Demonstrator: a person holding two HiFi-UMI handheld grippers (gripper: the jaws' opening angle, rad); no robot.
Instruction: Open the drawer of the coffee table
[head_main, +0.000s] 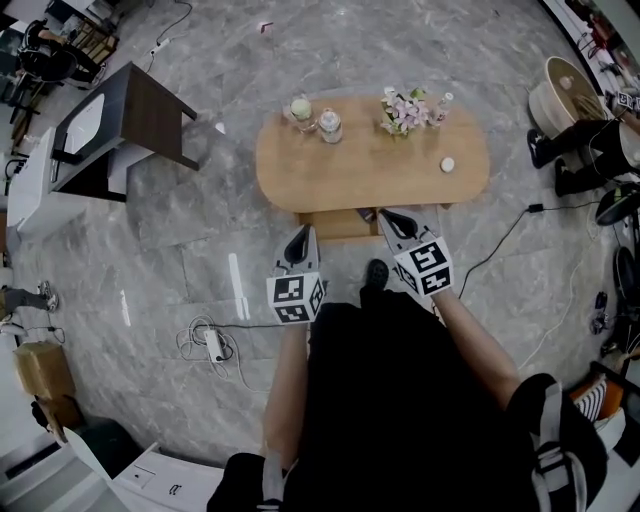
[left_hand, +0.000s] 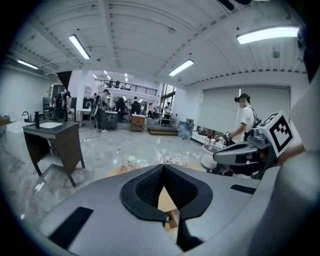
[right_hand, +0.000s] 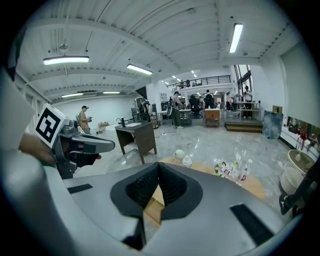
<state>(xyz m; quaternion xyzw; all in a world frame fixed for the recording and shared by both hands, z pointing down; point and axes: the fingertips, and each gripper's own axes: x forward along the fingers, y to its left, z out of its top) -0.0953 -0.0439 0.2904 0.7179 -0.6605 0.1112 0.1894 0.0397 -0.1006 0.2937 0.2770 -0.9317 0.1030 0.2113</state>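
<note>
Left claw (head_main: 299, 236) and right claw (head_main: 390, 219) are both clenched, empty, over the drawer (head_main: 335, 226) jutting beneath the tabletop (head_main: 370, 170).

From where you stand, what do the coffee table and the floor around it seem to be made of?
Coffee table: probably light wood or a wood-look laminate, with a matte finish; the tan colour is even and shows no glare.
Floor: likely polished stone or marble-look tile, with a glossy finish; it has grey veining and mirrors the ceiling lights as bright streaks.
</note>
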